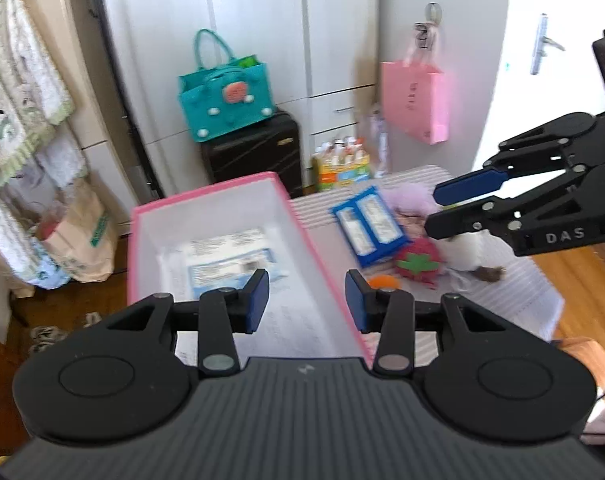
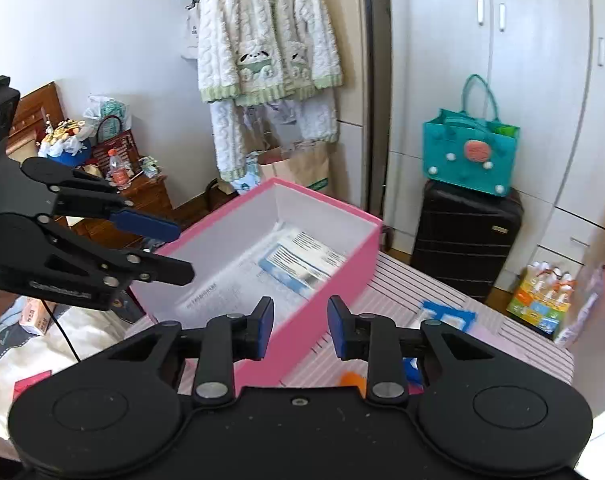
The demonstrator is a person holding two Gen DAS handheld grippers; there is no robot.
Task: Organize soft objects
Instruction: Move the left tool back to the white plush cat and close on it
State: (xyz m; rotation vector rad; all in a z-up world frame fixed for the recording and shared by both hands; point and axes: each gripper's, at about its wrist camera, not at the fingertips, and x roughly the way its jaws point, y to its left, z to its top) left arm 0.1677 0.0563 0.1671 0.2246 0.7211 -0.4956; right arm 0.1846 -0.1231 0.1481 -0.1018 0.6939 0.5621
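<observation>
The pink box (image 1: 210,216) stands open on the near left part of a striped table (image 1: 514,300), its inside white, with flat plastic-wrapped packets (image 1: 230,264) lying on its floor. To its right on the table lies a small heap of soft things: a blue packet (image 1: 368,226) with two white panels, a red strawberry plush (image 1: 418,262) with a green leaf top, a pale lilac fluffy toy (image 1: 408,200) behind it, and a bit of something orange (image 1: 382,281) just beside the box's right wall.

The left gripper (image 1: 307,304) hangs above the near end of the box, tilted downward, its blue-padded fingers parted with nothing between them. The right gripper (image 1: 434,210) reaches in from the right over the heap of soft toys, also angled down; its two fingers stand a little apart and hold nothing. From its own camera, its fingers straddle the box's right wall.

Farther off, a teal bag (image 1: 224,94) sits on a black suitcase (image 1: 254,148) against white wardrobe doors (image 1: 262,20), a pink paper bag (image 1: 414,100) hangs on the wall to the right, and a fluffy white jacket (image 2: 268,28) hangs at the left.
</observation>
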